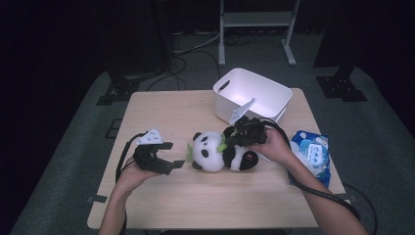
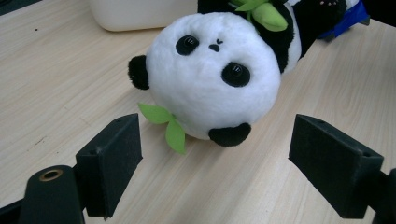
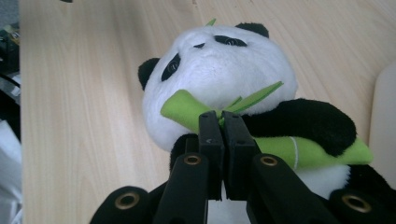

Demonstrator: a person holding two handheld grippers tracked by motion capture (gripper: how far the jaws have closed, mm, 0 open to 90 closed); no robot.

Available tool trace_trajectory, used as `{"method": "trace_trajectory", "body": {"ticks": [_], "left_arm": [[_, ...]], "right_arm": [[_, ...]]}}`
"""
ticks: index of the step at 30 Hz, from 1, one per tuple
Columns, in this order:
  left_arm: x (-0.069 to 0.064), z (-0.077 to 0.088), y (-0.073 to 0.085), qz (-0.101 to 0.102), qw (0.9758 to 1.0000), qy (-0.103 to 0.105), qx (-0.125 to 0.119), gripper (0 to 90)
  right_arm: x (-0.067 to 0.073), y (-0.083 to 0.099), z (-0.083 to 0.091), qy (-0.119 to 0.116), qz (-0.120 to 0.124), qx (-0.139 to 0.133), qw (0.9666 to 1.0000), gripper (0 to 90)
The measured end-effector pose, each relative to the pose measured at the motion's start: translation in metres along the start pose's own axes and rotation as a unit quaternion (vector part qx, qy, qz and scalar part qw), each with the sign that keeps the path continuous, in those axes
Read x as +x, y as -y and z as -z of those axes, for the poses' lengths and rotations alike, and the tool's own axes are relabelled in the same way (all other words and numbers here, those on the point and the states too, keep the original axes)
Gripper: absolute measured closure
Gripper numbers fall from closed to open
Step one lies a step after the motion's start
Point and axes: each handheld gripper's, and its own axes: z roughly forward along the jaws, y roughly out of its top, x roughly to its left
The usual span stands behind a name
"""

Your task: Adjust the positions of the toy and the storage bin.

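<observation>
A black-and-white plush panda [image 1: 211, 152] lies on its back in the middle of the wooden table [image 1: 195, 191], with its head toward the left. It holds a green bamboo stalk [image 3: 308, 151] across its chest. My right gripper [image 1: 229, 139] comes in from the right over the panda's chest. In the right gripper view this right gripper [image 3: 223, 121] has its jaws pressed together on the green bamboo leaf. My left gripper [image 1: 173, 155] rests just left of the panda's head. In its own view the left gripper [image 2: 219, 140] stands wide open, with the panda's face [image 2: 212, 74] a short way ahead and untouched.
A white plastic bin [image 1: 252, 93] stands at the back right of the table, just behind the panda. A blue packet of wipes [image 1: 313, 152] lies near the right edge, beside my right forearm. Cables trail from both grippers toward the front edge.
</observation>
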Motion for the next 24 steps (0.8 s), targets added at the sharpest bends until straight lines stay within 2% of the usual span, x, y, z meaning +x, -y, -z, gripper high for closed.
{"method": "trace_trajectory", "body": {"ticks": [9,12,19,24], "left_arm": [[-0.002,0.000,-0.001,-0.001,1.0000,-0.001,-0.001,15.7],[-0.003,-0.001,-0.002,-0.002,1.0000,0.002,-0.002,15.7],[-0.005,-0.003,-0.003,-0.003,1.0000,0.002,0.001,15.7],[-0.005,-0.002,-0.004,-0.005,1.0000,0.002,0.002,15.7]], "right_arm": [[0.008,0.007,0.010,-0.018,0.003,-0.009,0.9998,87.8],[0.013,0.010,0.013,-0.033,0.004,-0.013,0.9994,87.8],[0.025,0.019,0.018,-0.050,0.013,-0.016,0.9985,87.8],[0.033,0.025,0.021,-0.064,0.006,-0.025,0.9976,87.9]]}}
